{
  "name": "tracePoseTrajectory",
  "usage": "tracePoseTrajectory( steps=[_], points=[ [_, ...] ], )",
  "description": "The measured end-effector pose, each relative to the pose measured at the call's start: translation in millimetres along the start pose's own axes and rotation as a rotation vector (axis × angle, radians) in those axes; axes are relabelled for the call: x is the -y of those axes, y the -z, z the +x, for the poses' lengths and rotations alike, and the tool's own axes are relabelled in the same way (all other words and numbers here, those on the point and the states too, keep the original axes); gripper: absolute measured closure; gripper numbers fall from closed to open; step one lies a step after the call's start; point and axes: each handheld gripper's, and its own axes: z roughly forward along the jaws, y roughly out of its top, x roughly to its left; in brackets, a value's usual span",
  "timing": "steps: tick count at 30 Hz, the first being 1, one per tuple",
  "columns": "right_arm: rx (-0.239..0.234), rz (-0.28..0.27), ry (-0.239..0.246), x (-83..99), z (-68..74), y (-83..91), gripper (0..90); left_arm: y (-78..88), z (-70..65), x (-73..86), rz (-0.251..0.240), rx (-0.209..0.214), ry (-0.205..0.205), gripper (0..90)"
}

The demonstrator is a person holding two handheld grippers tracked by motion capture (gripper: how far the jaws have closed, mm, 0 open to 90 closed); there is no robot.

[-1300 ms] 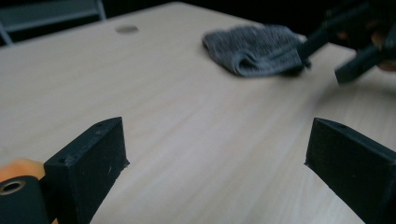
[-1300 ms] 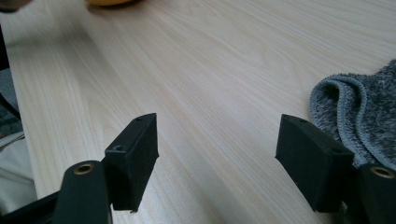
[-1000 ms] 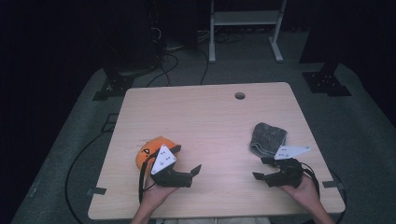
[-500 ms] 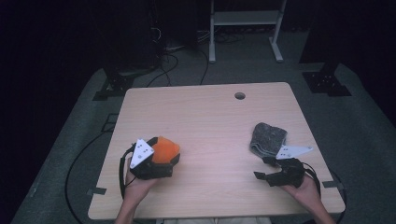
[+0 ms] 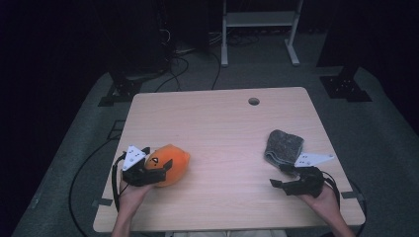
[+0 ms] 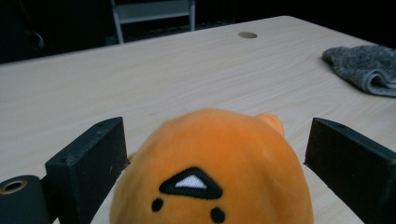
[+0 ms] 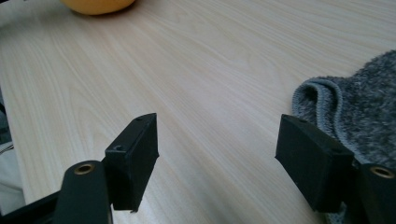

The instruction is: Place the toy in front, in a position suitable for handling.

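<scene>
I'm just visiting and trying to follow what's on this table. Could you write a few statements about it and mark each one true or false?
1. The orange plush toy sits between the open jaws of the left gripper. True.
2. The right gripper is clamped on the grey cloth. False: its jaws stand open and hold nothing, with the cloth beside one jaw.
3. The grey cloth lies on the table, near the person's right hand. True.
4. The toy is lying on top of the cloth. False: they lie far apart, on opposite sides of the table.
</scene>
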Motion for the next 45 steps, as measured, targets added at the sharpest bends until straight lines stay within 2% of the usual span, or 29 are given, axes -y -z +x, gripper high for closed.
tracePoseTrajectory(
  steps=[4, 5, 6, 7, 8, 10, 12, 14, 18, 22, 25, 30, 32, 34, 35, 37, 39, 41, 45],
  points=[
    [0.008, -0.014, -0.015, 0.1, -5.5, 2.6, 28.5, -6.0, 8.2, 8.9, 0.054, -0.031, 0.030, 5.2],
    [0.016, -0.017, -0.019, 0.1, -7.0, 3.4, 28.4, -8.0, 10.7, 12.6, 0.059, -0.017, 0.052, 5.2],
    [0.026, -0.020, -0.022, 0.3, -9.1, 4.0, 28.4, -10.4, 12.9, 16.0, 0.064, 0.013, 0.092, 5.2],
    [0.034, -0.025, -0.032, 0.6, -11.3, 4.9, 28.4, -13.0, 15.0, 18.2, 0.087, 0.039, 0.120, 5.3],
    [0.040, -0.030, -0.041, 0.4, -13.3, 5.9, 28.4, -15.0, 15.2, 20.0, 0.093, 0.055, 0.132, 5.5],
    [0.075, -0.030, -0.029, -1.6, -16.7, 7.0, 28.4, -16.3, 14.2, 21.7, 0.092, 0.065, 0.110, 9.1],
    [0.102, -0.035, -0.020, -5.8, -21.1, 7.7, 28.4, -16.1, 13.2, 20.8, 0.095, 0.056, 0.105, 14.5],
    [0.141, -0.026, 0.000, -11.7, -26.8, 6.8, 28.5, -15.6, 10.9, 19.0, 0.102, 0.060, 0.074, 22.4],
    [0.192, -0.015, 0.001, -28.3, -46.2, 0.0, 28.8, -15.2, 4.3, 16.7, 0.089, 0.058, 0.045, 29.8],
    [0.223, 0.055, -0.016, -43.9, -64.0, -15.2, 31.2, -13.6, 1.5, 14.0, 0.060, 0.064, 0.030, 33.7],
    [0.243, 0.122, -0.016, -52.9, -76.1, -27.8, 31.4, -12.1, 0.2, 11.6, 0.036, 0.109, 0.045, 35.0],
    [0.269, 0.187, -0.059, -61.0, -90.9, -45.0, 36.6, -15.4, -9.9, 8.5, 0.027, 0.162, 0.038, 35.6],
    [0.291, 0.238, -0.074, -59.7, -97.1, -53.6, 38.7, -16.8, -16.3, 6.0, 0.018, 0.185, 0.029, 35.6],
    [0.276, 0.265, -0.101, -56.6, -101.6, -58.5, 45.8, -18.1, -24.1, 3.9, 0.017, 0.204, 0.008, 35.5],
    [0.284, 0.274, -0.108, -54.8, -102.9, -60.3, 48.8, -19.3, -28.1, 3.2, 0.021, 0.214, -0.002, 35.4],
    [0.283, 0.272, -0.121, -50.9, -104.7, -62.0, 55.2, -22.6, -35.1, 1.9, 0.029, 0.233, -0.023, 35.3],
    [0.285, 0.266, -0.122, -47.6, -104.7, -61.3, 66.7, -27.6, -42.1, 0.0, 0.034, 0.255, -0.030, 35.2],
    [0.274, 0.256, -0.126, -44.1, -104.7, -59.1, 73.9, -34.7, -49.5, -1.9, 0.033, 0.279, -0.026, 35.1],
    [0.243, 0.245, -0.115, -39.5, -100.0, -47.9, 76.7, -52.3, -68.4, -7.5, 0.037, 0.306, -0.061, 34.9]
  ],
)
